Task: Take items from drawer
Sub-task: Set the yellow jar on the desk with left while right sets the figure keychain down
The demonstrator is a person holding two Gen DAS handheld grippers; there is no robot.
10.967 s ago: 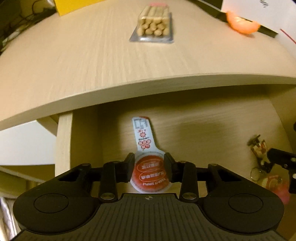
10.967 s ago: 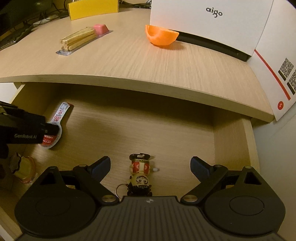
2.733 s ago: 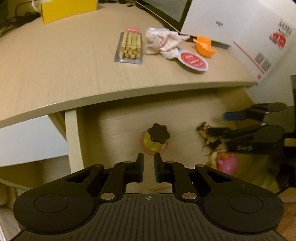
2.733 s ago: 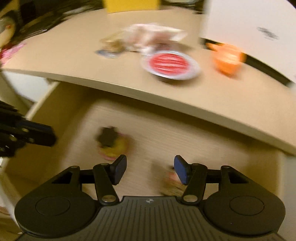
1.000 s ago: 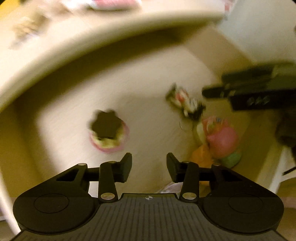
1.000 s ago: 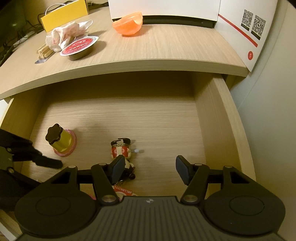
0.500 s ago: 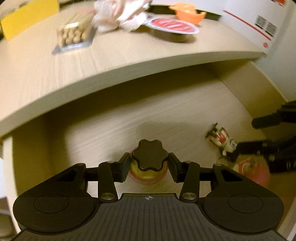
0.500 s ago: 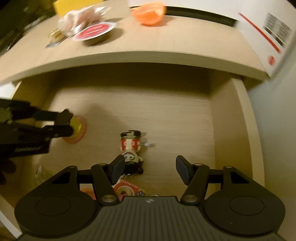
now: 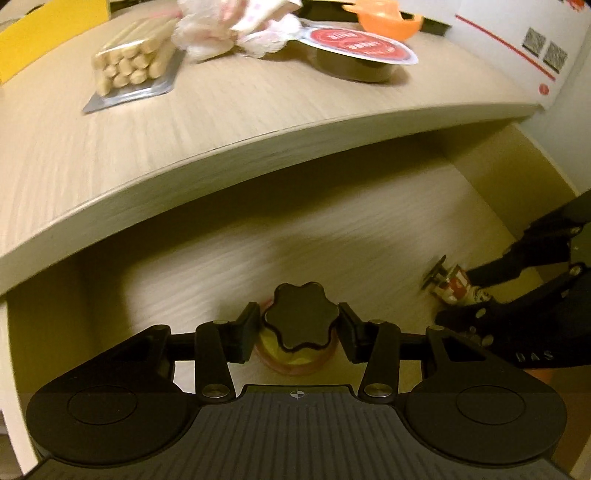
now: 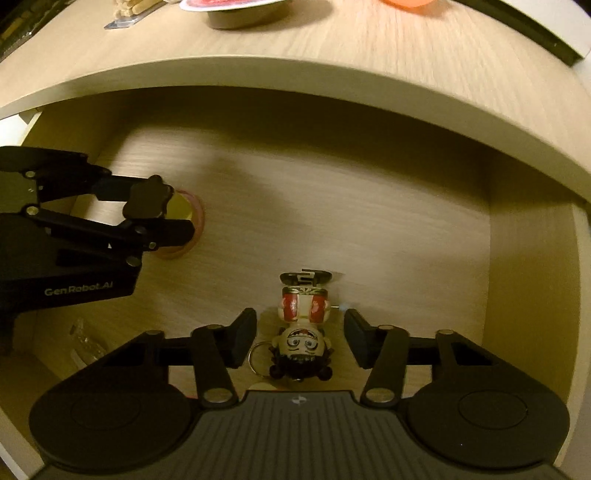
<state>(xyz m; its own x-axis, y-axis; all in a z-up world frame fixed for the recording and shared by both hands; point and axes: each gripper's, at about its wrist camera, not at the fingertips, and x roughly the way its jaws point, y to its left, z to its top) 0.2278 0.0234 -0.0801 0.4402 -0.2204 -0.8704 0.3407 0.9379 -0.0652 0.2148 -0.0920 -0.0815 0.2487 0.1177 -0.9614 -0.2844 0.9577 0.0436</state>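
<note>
The left gripper [image 9: 298,332] is sitting low in the open drawer [image 10: 528,295], its jaws clenched on the black scalloped cap of a small yellow bottle [image 9: 298,325] that is standing on the drawer floor; the bottle's lower body and pinkish base are mostly hidden behind the cap in the left wrist view, while the right wrist view is showing the bottle [image 10: 181,210] from the side with the left gripper [image 10: 155,218] closed around it. The right gripper [image 10: 300,338] is hovering with its jaws released and spread either side of a figurine keychain [image 10: 303,325], which is lying on the drawer floor head toward the camera, touching neither pad; half a second ago those jaws were sitting short of the figurine. From the left wrist view only the keychain's [image 9: 452,286] feet are peeking out past the right gripper [image 9: 480,291]. A crinkled clear wrapper [image 10: 83,343] at the near left is hard to make out. Farther off, on the counter [image 9: 221,122], a packet of biscuit sticks [image 9: 135,70], a crumpled cloth [image 9: 236,27], a red-lidded cup [image 9: 360,51] and an orange bowl [image 9: 384,18], cut off at the top, are appearing blurred.
</note>
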